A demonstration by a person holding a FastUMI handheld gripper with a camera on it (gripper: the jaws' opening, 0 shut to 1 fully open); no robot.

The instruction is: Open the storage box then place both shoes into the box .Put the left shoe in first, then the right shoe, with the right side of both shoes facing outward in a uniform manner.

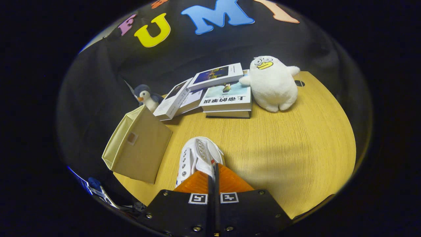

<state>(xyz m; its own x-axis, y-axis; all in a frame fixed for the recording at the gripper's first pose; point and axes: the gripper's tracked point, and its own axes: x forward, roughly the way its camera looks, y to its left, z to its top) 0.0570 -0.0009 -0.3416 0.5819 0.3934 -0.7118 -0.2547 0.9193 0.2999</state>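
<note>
A white sneaker with a row of eyelets hangs just ahead of my fingers, lifted above the wooden table. My gripper is shut on the shoe's tongue or collar, the two fingers pressed close together with the white material pinched between them. To the left of the shoe stands the beige fabric storage box, its near wall facing me; I cannot see into its opening from here.
Several books lie stacked beyond the shoe. A white plush duck sits to their right, a small penguin toy behind the box. The table's edge curves round on the right.
</note>
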